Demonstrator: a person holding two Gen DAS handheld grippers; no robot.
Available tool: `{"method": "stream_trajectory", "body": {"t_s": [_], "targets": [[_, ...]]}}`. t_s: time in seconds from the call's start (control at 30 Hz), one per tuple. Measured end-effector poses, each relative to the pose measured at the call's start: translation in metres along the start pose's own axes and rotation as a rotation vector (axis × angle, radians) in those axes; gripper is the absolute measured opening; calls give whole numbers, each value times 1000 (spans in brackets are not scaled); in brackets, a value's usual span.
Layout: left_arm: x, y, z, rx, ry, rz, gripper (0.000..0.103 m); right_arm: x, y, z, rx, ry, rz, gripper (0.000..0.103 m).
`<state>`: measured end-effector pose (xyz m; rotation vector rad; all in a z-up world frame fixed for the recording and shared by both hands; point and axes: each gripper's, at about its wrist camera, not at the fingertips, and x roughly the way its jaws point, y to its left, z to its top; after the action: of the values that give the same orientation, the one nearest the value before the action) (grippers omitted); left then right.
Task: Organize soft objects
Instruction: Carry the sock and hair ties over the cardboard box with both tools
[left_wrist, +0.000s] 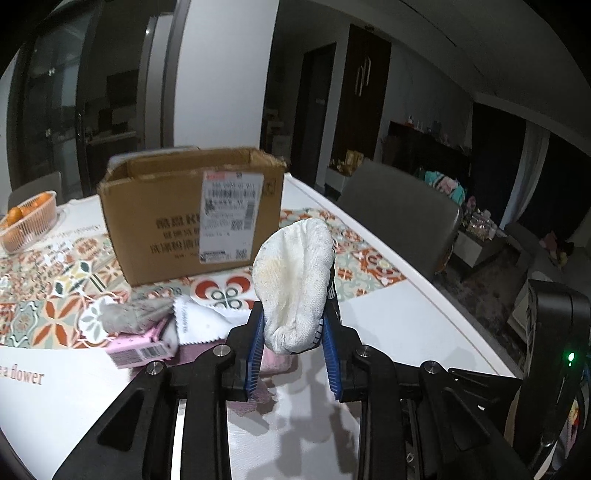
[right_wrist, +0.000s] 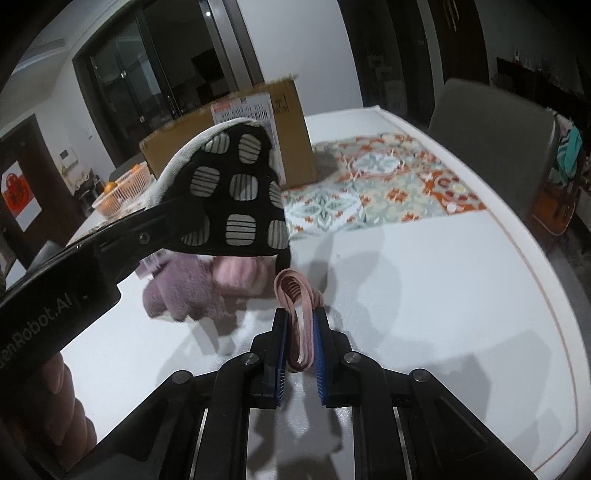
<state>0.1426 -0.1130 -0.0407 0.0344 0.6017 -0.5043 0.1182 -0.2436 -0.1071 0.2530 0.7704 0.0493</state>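
The white table (left_wrist: 388, 295) with its patterned cloth (right_wrist: 388, 184) spreads out ahead of both tools. A cardboard box (left_wrist: 166, 221) stands open-topped beyond the left hand-held gripper (left_wrist: 293, 332), whose blue pads are clamped on a sock (left_wrist: 295, 280) (white sole stained, the far side black with pale patches), lifted off the table. Below it lie fluffy pink and mauve socks (right_wrist: 195, 288). The right hand-held gripper (right_wrist: 299, 332) pinches a pink ribbed cloth loop (right_wrist: 295, 295) between its nearly closed pads
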Motion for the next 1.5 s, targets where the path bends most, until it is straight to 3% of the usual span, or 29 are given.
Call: {"method": "stream_trajectory", "body": {"t_s": [0.73,1.13,1.5], "targets": [[-74,30,30,-34,-185,126,29,-63,51,44,-89,-214,44,15],[-73,55,52,-29,-226,188,29,-57,67,82,-105,-275,73,15],[-50,84,92,-25,-268,225,29,-39,81,131,-126,-332,98,15]]}}
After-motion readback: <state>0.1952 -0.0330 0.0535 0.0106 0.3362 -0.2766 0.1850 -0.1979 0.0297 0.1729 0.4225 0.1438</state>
